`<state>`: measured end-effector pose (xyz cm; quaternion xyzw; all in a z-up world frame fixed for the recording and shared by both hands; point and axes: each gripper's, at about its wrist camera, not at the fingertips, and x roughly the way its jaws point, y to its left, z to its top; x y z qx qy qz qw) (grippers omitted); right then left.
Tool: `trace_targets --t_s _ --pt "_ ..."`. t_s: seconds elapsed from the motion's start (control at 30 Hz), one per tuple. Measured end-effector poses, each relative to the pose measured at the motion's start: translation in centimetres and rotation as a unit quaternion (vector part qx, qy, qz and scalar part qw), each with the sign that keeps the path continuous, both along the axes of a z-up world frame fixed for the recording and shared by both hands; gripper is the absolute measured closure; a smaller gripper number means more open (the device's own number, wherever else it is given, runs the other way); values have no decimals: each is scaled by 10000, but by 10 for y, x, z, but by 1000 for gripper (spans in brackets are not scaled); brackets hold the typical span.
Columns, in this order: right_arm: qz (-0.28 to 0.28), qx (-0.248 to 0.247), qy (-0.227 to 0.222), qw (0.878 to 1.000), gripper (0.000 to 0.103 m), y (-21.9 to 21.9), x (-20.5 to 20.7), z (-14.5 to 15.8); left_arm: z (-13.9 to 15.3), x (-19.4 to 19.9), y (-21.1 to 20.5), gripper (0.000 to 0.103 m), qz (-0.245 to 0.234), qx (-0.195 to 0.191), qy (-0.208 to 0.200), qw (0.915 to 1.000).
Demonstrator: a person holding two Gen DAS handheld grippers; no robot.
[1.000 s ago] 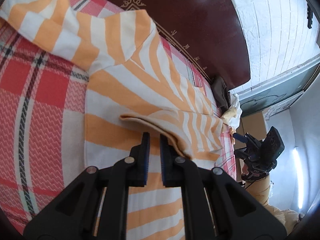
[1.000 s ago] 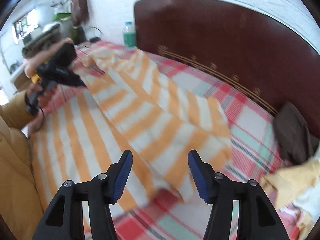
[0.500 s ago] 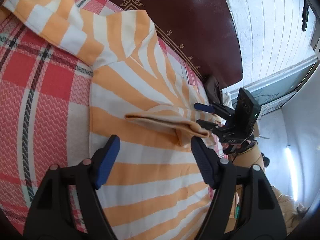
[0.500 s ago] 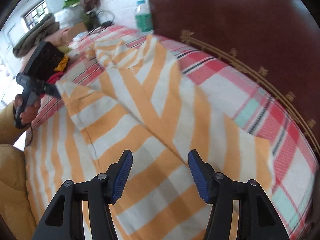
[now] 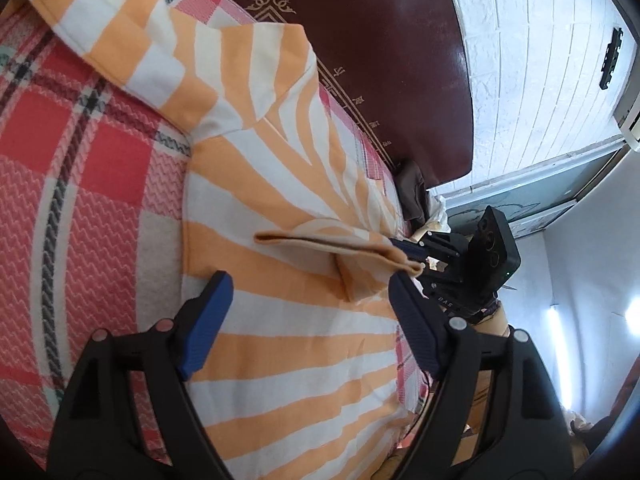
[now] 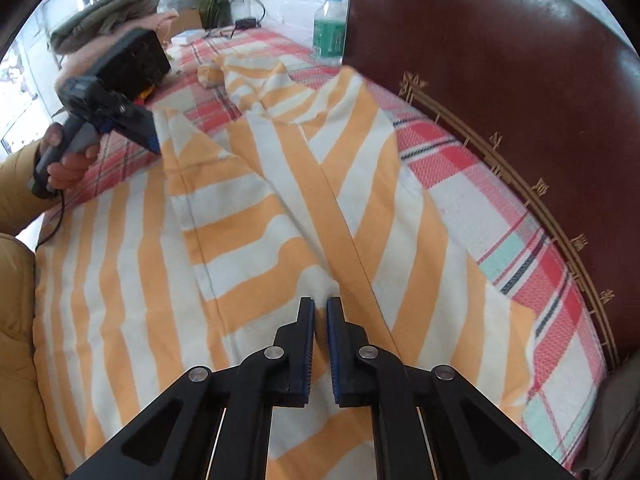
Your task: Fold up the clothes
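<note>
The orange-and-white striped garment [image 5: 288, 208] lies spread across the bed's red plaid cover [image 5: 80, 184], its long sleeve [image 5: 132, 40] trailing off toward the far left corner, its body running along the dark wooden headboard [image 5: 384, 40]; one flap is turned over onto the body, so a fold is partly laid. The left claw [image 5: 308, 308] hovers just above the cloth with its blue pads spread wide, released and holding nothing; in the right wrist view it shows [image 6: 154, 148] at the left edge of the garment, gripped by a hand [image 6: 66, 160] in a tan sleeve. Further right, the folded flap's edge [image 5: 320, 242] stands slightly proud of the body; at its right end the right claw [image 6: 320, 316] is clenched on the striped garment, its pads nearly together with a ridge of cloth pinched between them, as the left wrist view confirms at the flap's corner [image 5: 408, 256].

To my judgement the step in hand is carrying or setting this flap; to do it well, the pinch should keep both layers of the corner; the flap wants drawing taut and level so the stripes run unwrinkled; the free left claw could pin or take the opposite corner, so the crease falls straight. A plastic bottle [image 6: 330, 26] stands by the headboard, well clear.
</note>
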<state>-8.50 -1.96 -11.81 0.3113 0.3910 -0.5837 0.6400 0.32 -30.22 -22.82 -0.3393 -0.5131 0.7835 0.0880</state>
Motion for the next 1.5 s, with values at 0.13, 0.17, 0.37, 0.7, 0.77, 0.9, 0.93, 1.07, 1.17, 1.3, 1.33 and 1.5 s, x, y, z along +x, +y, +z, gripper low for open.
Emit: trace_targets --t_s 0.13,0.17,0.37,0.7,0.77,0.9,0.93,1.07,1.17,1.3,1.33,1.5 --pt "223 -149 -95 9996 97 14 11 17 2 -9 -2 22 -142 381 304 9987" --pt "275 -83 -70 9996 97 15 15 16 2 -10 -3 22 -153 425 342 9984" --pt "-78 -129 -107 9998 80 2 3 8 2 -12 -9 22 -54 483 332 9983" --pt "158 31 -118 9998 44 -39 -2 -28 1 -37 13 50 -406 -299 -372 9980" --pt "224 95 -168 9996 42 -40 -2 -32 1 -41 18 79 -453 -484 -489 9966" --pt "119 135 -278 9995 39 -39 -8 -34 2 -51 27 92 -548 -854 -720 9922" --pt "120 144 -361 9992 56 -38 -9 -33 5 -52 28 94 -545 -947 -708 9915" --pt "202 182 -212 9994 98 -32 -4 -27 38 -49 20 95 -363 -1327 -211 9903" --pt "199 -36 -226 9995 98 -25 -6 -10 60 -52 15 95 -310 -1601 23 9866" --pt "-151 -570 -99 9982 98 -15 -18 15 64 -59 3 95 -256 -1796 21 9834" --pt "-240 -651 -102 9975 98 -14 -23 18 63 -60 -1 95 -237 -1827 -22 9829" --pt "-689 -383 213 9967 47 -18 -36 -1 43 -66 -7 94 -122 -1800 -372 9829"
